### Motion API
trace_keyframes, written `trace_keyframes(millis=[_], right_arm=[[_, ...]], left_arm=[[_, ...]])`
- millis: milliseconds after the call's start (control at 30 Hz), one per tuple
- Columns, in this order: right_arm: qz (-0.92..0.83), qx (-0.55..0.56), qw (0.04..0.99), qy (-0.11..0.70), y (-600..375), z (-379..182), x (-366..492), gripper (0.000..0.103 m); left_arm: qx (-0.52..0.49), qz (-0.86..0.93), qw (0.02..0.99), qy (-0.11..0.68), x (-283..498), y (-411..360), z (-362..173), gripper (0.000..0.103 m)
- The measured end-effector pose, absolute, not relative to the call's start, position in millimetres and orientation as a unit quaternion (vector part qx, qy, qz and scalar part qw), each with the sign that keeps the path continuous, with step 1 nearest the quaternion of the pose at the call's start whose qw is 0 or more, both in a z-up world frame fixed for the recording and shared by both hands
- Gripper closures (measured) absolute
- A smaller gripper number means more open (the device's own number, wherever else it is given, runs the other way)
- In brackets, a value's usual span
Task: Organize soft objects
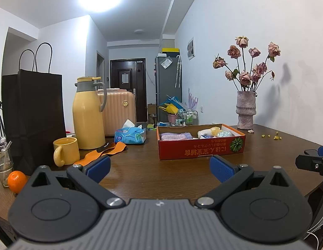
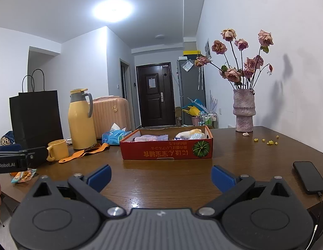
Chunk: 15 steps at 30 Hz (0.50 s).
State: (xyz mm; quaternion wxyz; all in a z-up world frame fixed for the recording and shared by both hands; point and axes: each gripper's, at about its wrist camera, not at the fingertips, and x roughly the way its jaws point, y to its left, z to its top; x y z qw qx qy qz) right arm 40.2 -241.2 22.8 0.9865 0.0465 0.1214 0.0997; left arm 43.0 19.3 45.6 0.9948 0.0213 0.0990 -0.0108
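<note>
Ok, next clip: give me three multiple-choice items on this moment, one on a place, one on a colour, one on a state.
1. Where does the phone lie?
A. in the box
B. on the table, right of the right claw
C. under the black bag

2. What colour is the mug?
A. yellow
B. green
C. white

3. How do the two claws stand?
A. both open, holding nothing
B. left shut on the orange strap
C. right shut on a towel

Key:
1 B: the phone lies on bare table past the right claw.
2 A: the mug is yellow.
3 A: the left claw also has spread, bare pads.
</note>
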Motion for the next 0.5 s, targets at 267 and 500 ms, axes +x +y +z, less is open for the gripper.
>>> trace_keyframes(millis=[267, 500], right_arm=[[0.100, 0.045, 0.986, 0.122, -240.6, 22.9, 40.3, 0.001], [0.101, 0.044, 0.987, 0.120, -240.5, 23.1, 39.7, 0.001]], left_arm=[[0.019, -0.014, 0.995, 0.098, 41.9, 20.9, 45.9, 0.000], [0.017, -0.014, 0.996, 0.092, 39.7, 21.6, 46.2, 0.000]])
